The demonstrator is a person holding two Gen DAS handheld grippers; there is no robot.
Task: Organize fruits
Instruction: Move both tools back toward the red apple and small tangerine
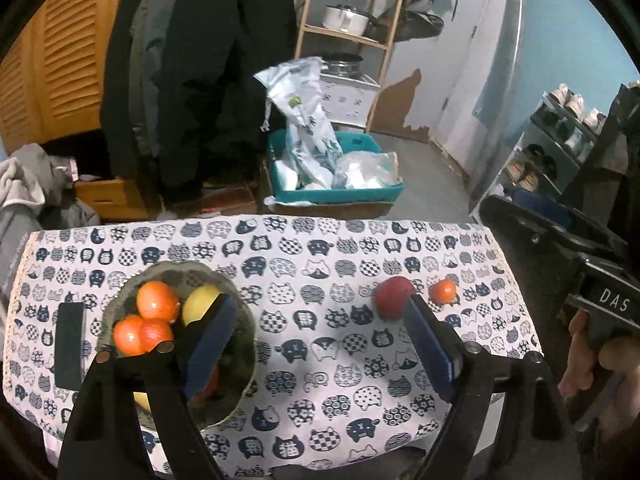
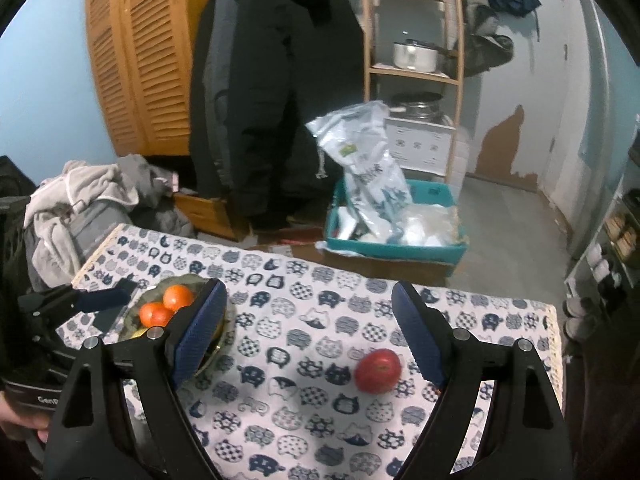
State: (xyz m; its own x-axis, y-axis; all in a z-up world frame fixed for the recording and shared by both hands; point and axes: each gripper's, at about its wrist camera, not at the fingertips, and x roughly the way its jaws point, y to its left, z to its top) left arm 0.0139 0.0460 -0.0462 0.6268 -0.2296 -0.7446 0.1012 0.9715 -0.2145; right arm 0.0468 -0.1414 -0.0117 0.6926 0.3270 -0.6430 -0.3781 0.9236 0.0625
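A glass bowl [image 1: 120,296] on the cat-print tablecloth holds three oranges [image 1: 157,300], a yellow fruit [image 1: 200,298] and darker fruit partly hidden by my finger. A red apple [image 1: 392,296] and a small orange [image 1: 443,291] lie loose on the cloth to the right. My left gripper [image 1: 316,344] is open and empty above the cloth, its left finger over the bowl. In the right wrist view my right gripper [image 2: 310,336] is open and empty; the apple [image 2: 378,370] lies near its right finger, the bowl [image 2: 218,350] behind its left finger.
A black flat object [image 1: 70,344] lies left of the bowl. Beyond the table's far edge stand a teal bin with plastic bags [image 1: 336,168], hanging dark coats [image 1: 208,80], a wooden shelf [image 1: 352,20] and a shoe rack [image 1: 560,140].
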